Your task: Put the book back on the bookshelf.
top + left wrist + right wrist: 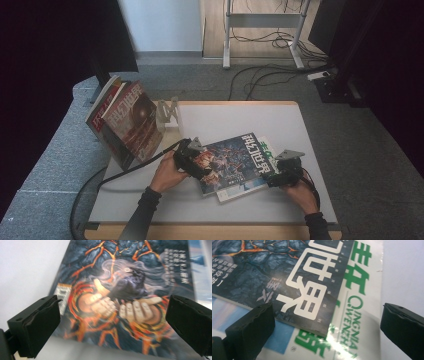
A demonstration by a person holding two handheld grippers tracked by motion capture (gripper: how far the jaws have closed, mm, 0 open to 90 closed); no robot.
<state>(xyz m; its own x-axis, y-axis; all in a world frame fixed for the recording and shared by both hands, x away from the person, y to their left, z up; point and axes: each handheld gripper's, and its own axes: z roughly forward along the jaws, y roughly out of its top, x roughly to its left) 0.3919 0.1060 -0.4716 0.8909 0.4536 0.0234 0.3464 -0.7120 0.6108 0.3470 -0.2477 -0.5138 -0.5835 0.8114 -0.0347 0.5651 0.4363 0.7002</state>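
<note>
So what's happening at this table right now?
A person holds a gripper in each hand over two magazines stacked flat on the white table. The left gripper sits at one end of the dark lava-cover magazine on top, the right gripper at the other end, where the green-lettered magazine shows underneath. Both grippers' jaws stand wide open, gripping nothing. More magazines lean upright in a clear stand at the far left.

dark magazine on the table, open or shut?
Shut. The dark magazine lies flat, front cover up, atop a green-lettered magazine; no inside pages show.
</note>
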